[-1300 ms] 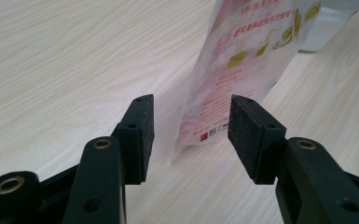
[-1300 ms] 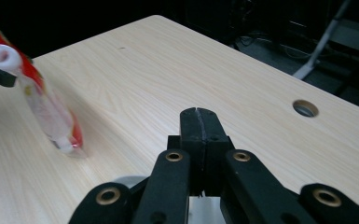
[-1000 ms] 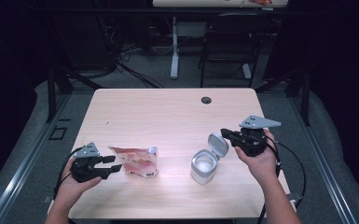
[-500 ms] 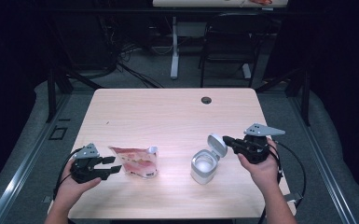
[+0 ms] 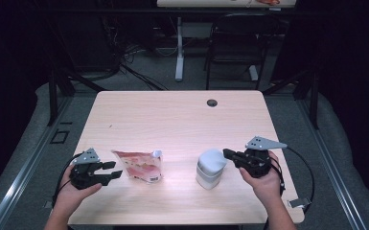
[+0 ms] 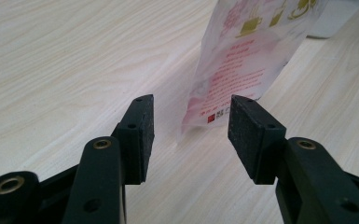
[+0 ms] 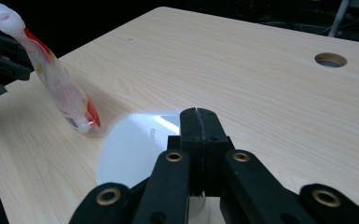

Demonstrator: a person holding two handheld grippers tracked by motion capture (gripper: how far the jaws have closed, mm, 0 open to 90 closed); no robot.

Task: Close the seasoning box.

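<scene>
Table: bare from centre to 12 o'clock edge; cable hole at 1.
Pouch: one, 7 o'clock, near front edge.
Tub: one, white, lid down, 5 o'clock, well apart from pouch.
Left gripper: released, pouch end just ahead of jaws, untouched.
Right gripper: clenched, empty, tips over tub lid.
Grippers: two.
</scene>
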